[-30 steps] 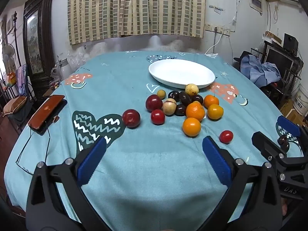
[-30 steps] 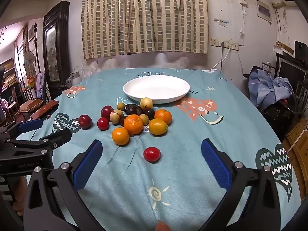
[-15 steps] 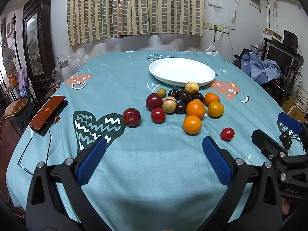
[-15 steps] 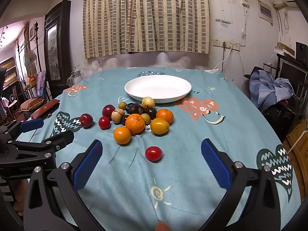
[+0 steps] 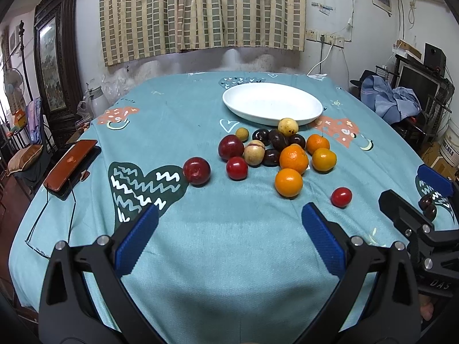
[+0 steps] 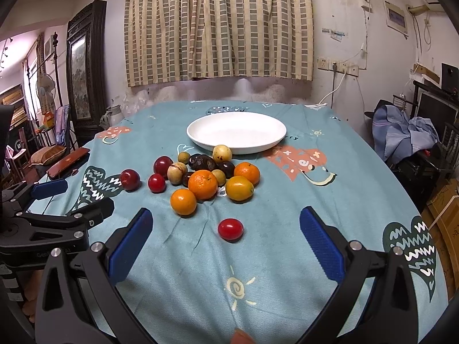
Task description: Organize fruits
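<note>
With both your left gripper (image 5: 229,226) and right gripper (image 6: 225,236) spread wide and empty, start by reaching for the lone cherry tomato (image 6: 230,229), then carry it to the white plate (image 6: 198,139).

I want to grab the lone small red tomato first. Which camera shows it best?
The right wrist view: the small red tomato lies nearly centred ahead of the open right gripper. In the left wrist view it sits off to the right, smaller.

L gripper (image 5: 229,229) & R gripper (image 6: 225,238): fingers wide apart, empty.
</note>
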The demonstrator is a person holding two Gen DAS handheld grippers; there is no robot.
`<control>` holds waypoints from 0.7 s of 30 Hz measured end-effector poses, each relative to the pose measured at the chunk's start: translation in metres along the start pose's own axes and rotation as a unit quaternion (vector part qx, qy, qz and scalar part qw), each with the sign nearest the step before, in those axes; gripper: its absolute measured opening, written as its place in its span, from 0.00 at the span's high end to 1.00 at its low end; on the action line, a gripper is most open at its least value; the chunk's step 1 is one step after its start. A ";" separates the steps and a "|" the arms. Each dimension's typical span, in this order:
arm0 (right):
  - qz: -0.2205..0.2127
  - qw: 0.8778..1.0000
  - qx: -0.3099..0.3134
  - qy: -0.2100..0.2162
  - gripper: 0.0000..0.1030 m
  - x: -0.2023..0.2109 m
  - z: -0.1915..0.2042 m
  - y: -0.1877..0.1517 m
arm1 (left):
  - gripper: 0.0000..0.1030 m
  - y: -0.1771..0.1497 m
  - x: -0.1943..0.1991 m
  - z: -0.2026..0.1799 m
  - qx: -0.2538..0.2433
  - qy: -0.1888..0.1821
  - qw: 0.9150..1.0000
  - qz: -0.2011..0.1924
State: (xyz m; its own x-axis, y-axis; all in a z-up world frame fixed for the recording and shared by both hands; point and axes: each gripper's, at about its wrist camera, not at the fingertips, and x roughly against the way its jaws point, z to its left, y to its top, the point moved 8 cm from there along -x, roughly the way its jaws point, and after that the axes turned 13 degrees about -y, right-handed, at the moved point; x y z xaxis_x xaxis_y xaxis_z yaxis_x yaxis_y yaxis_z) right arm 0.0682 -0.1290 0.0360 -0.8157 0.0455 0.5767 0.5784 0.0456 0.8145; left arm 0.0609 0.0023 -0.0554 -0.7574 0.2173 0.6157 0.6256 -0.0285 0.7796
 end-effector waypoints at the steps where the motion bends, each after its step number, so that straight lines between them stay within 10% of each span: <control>1: 0.000 1.000 0.000 0.000 0.01 0.000 0.000 0.000 | 0.02 0.000 0.000 0.000 0.000 0.000 1.000 0.000; 21: -0.011 1.000 0.001 0.003 0.01 0.006 0.000 0.002 | 0.02 -0.001 0.000 -0.002 0.000 -0.001 1.000 0.001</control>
State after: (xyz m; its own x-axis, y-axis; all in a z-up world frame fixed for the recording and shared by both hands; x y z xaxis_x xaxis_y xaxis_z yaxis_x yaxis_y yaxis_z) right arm 0.0642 -0.1288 0.0410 -0.8283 0.0380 0.5590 0.5603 0.0495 0.8268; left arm 0.0601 0.0007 -0.0565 -0.7552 0.2192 0.6178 0.6276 -0.0299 0.7779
